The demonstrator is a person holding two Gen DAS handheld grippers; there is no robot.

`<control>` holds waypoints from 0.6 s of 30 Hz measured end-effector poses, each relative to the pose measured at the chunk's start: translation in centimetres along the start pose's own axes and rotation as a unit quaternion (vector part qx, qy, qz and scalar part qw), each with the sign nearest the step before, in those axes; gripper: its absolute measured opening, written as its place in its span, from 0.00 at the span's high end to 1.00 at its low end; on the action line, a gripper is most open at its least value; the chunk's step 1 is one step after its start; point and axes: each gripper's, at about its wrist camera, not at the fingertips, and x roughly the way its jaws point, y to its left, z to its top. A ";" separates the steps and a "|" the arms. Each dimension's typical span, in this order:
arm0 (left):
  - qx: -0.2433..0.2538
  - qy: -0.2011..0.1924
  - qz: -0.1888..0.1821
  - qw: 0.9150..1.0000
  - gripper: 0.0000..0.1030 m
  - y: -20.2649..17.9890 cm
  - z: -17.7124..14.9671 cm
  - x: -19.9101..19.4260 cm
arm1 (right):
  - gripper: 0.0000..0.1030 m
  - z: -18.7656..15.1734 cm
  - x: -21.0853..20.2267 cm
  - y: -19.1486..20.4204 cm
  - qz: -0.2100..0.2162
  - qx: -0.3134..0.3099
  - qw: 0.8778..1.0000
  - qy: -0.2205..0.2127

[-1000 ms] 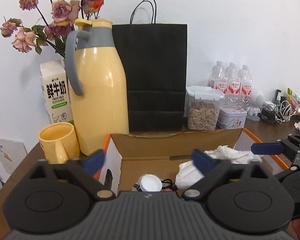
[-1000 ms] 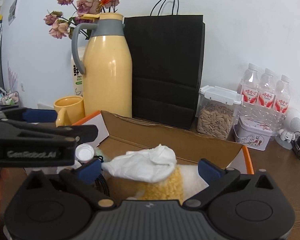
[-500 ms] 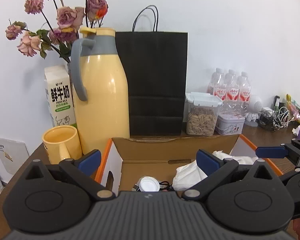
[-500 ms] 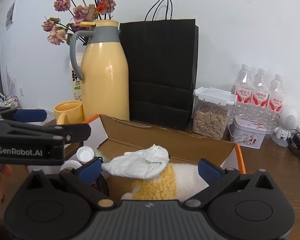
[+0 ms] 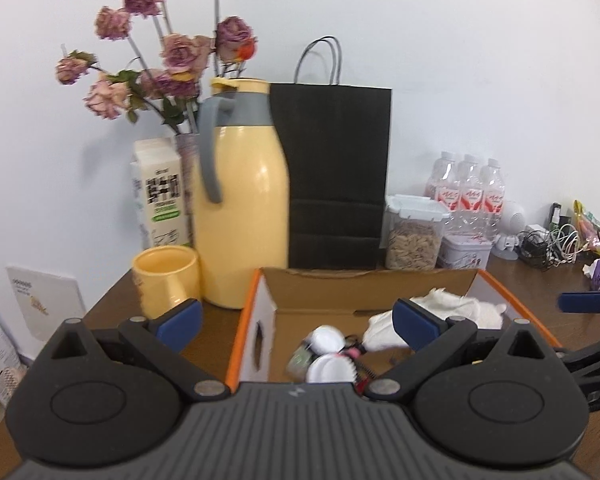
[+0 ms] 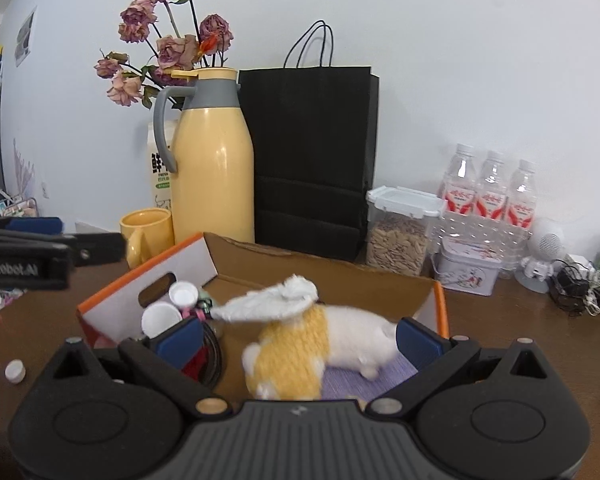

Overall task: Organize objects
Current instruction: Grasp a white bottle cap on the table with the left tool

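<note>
Nearest the right wrist camera, the right gripper (image 6: 298, 338) has its jaws spread wide with nothing between them, poised above the near end of an open cardboard box (image 6: 324, 270) with orange edges. Just beyond the blue pads, inside the box, lies a yellow-and-white plush toy (image 6: 320, 344) on a purple cloth, with a crumpled white tissue (image 6: 276, 302) resting against its back. At the box's left end sit two white caps (image 6: 162, 320), blurred, beside dark cords. A small white cap (image 6: 14, 371) lies alone on the brown table (image 6: 520, 320), left of the box.

The left gripper (image 5: 296, 324) also has its jaws wide apart and empty, held over the box's left wall (image 5: 256, 320); it shows at the left edge of the right wrist view.

Behind the box stand a yellow mug (image 5: 166, 280), a tall yellow thermos jug (image 5: 240, 216) with a grey handle, and a black paper bag (image 5: 336, 176). A milk carton (image 5: 160, 200) and dried roses (image 5: 172, 52) are behind the jug. To the right are a clear container of seeds (image 6: 398, 236), a small tin (image 6: 466, 266), three water bottles (image 6: 488, 196) and tangled cables (image 5: 548, 242) near the white wall.
</note>
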 end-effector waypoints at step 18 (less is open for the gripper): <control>-0.012 0.081 0.124 0.989 0.00 9.4 -6.0 -3.3 | 0.00 -7.5 -2.5 -4.1 -0.042 0.033 0.995 0.087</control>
